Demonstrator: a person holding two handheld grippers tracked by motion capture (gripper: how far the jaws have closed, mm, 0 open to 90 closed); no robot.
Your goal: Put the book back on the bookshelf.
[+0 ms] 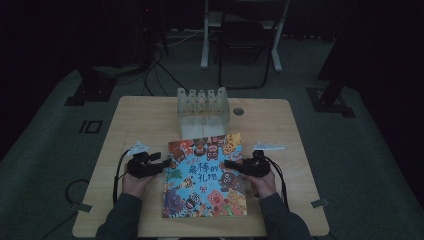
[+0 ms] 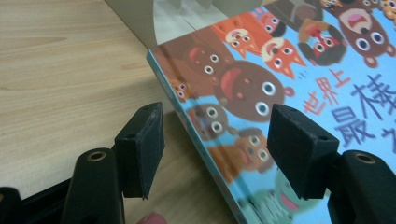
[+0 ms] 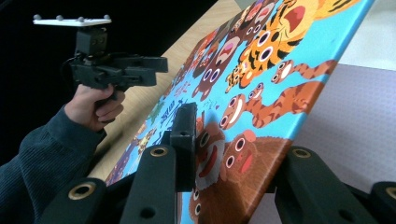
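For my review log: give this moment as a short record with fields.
surface: wooden table
main item: picture book, colourful cover up
behind book: clear slotted rack
right gripper: shut on the book's right edge, that side lifted
left gripper: open, jaws either side of the book's left edge, pads not touching

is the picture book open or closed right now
Closed. The picture book shows its whole front cover face up on the table, with no pages spread out.
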